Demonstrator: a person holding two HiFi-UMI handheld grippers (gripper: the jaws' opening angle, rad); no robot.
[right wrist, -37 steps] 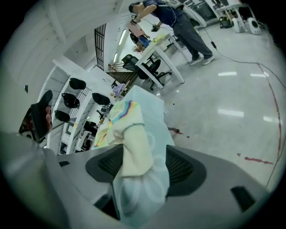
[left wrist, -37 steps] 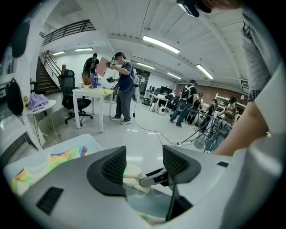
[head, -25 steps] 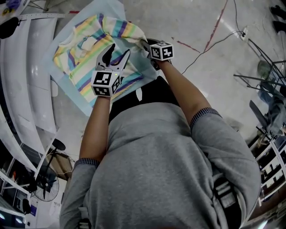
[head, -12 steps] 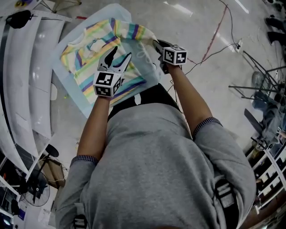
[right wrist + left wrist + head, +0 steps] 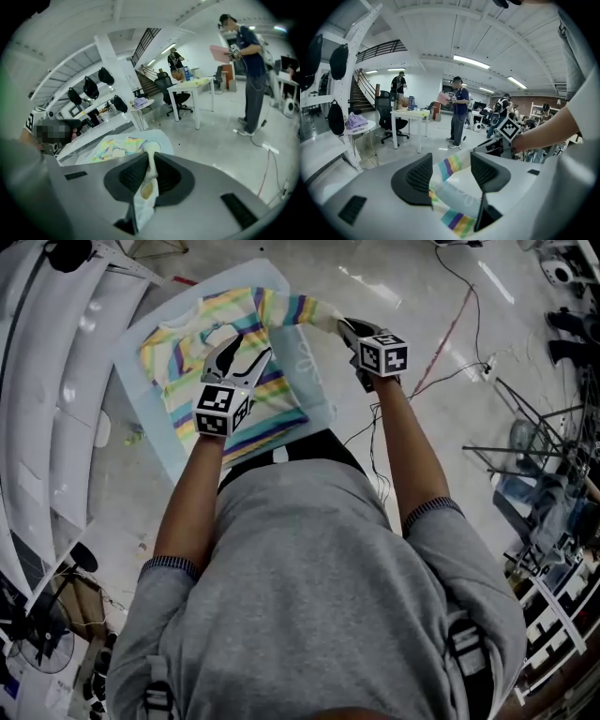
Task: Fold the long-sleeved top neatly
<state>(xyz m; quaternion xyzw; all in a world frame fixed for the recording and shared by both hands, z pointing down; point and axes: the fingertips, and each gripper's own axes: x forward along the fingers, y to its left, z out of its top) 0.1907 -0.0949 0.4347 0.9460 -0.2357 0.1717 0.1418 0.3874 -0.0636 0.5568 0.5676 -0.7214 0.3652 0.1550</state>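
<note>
Open lab hall: people [image 5: 459, 112] are standing among white rectangular desks [image 5: 407, 113], black swivel chairs [image 5: 387, 122]; a dark-railed staircase [image 5: 360, 96] is rising behind.

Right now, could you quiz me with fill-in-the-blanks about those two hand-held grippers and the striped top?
The right hand-held gripper is shut on a ____ of the pastel-striped long-sleeved fabric top.
The left hand-held gripper hangs over the top with jaws ____, gripping nothing.
The top lies on a pale ____ sheet.
Missing words: sleeve; open; blue.
</note>
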